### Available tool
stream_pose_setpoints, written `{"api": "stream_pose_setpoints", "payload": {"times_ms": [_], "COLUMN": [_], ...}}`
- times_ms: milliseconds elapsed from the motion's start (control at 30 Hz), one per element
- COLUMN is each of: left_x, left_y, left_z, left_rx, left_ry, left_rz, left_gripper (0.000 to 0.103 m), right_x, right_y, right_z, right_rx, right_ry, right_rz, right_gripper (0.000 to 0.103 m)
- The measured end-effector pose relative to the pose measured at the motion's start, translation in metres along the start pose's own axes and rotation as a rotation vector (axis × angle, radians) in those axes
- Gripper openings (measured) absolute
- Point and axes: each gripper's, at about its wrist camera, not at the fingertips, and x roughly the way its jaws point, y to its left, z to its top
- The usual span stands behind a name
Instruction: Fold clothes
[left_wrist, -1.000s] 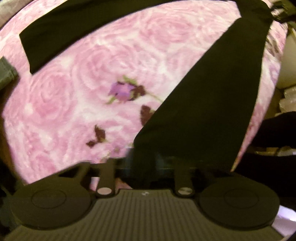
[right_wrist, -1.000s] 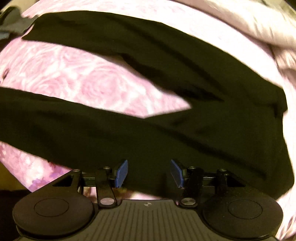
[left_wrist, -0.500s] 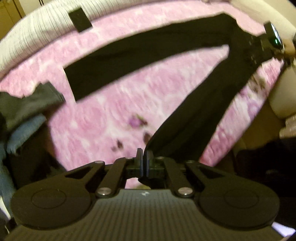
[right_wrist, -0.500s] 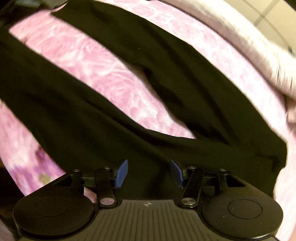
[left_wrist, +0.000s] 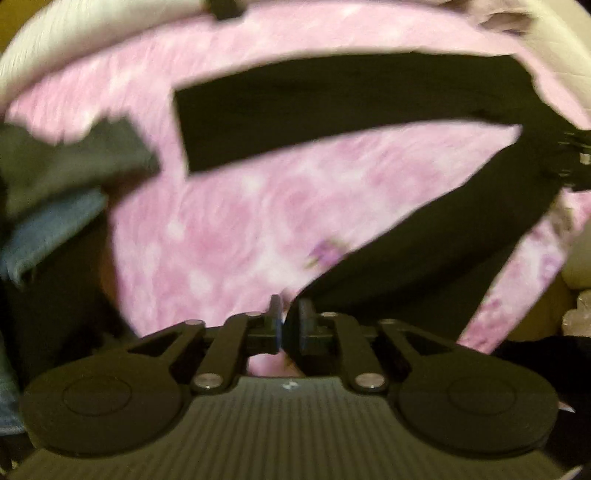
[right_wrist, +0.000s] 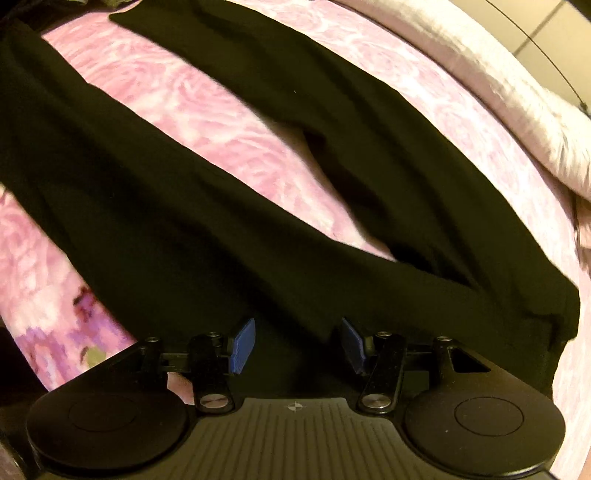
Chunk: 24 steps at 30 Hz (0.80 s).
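My left gripper (left_wrist: 288, 325), pointing steeply down, was opening, the near leg's hem between its jaws. The black trousers (right_wrist: 229, 221) lay splayed on the pink blanket (left_wrist: 229, 229), soft and limp; I'd grip hems. My right gripper (right_wrist: 297, 341) hung apart over the waist at six o'clock.

Pink rose-print bed (right_wrist: 229, 122); black trousers (right_wrist: 192, 221) spread flat on it.
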Motion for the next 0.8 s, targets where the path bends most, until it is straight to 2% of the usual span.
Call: {"api": "stream_pose_setpoints", "payload": {"times_ms": [33,67,200,267,333,467,567,600,633,700,733,800], "left_x": [0.010,0.014,0.008,0.006,0.012,0.046,0.065,0.066,0.063,0.045,0.032,0.013], "left_y": [0.005,0.008,0.014,0.003,-0.011,-0.034,-0.047,-0.051,-0.053,-0.045,-0.039,-0.040], "left_z": [-0.004,-0.010,-0.042,-0.063,-0.082,-0.108,-0.115,-0.115,-0.117,-0.128,-0.135,-0.149], "left_rx": [-0.009,-0.025,-0.100,-0.140,-0.207,-0.346,-0.429,-0.430,-0.421,-0.472,-0.509,-0.488], "left_ry": [0.028,0.044,0.038,0.040,0.063,0.112,0.105,0.101,0.105,0.100,0.093,0.129], "left_rz": [0.058,0.083,0.100,0.064,-0.003,-0.144,-0.191,-0.165,-0.136,-0.159,-0.174,-0.115], "left_gripper": [0.013,0.014,0.033,0.038,0.045,0.046,0.046,0.037,0.007,0.008,0.003,0.000], "right_x": [0.000,0.000,-0.004,-0.005,-0.003,-0.001,-0.003,-0.004,-0.005,-0.008,-0.009,-0.013], "right_y": [0.002,0.005,0.012,0.014,0.014,0.017,0.017,0.016,0.016,0.013,0.011,0.007], "right_z": [0.000,0.000,0.000,-0.002,-0.004,-0.007,-0.009,-0.010,-0.011,-0.011,-0.012,-0.012], "right_rx": [0.001,0.004,0.025,0.047,0.069,0.089,0.095,0.097,0.098,0.103,0.109,0.129], "right_ry": [0.009,0.013,0.022,0.033,0.047,0.074,0.087,0.091,0.095,0.098,0.098,0.094], "right_rz": [-0.002,-0.003,-0.002,-0.002,0.005,0.013,0.007,0.005,0.002,-0.005,-0.008,-0.010], "right_gripper": [0.055,0.055,0.055,0.055,0.055,0.055,0.055,0.055,0.055,0.055,0.055,0.055]}}
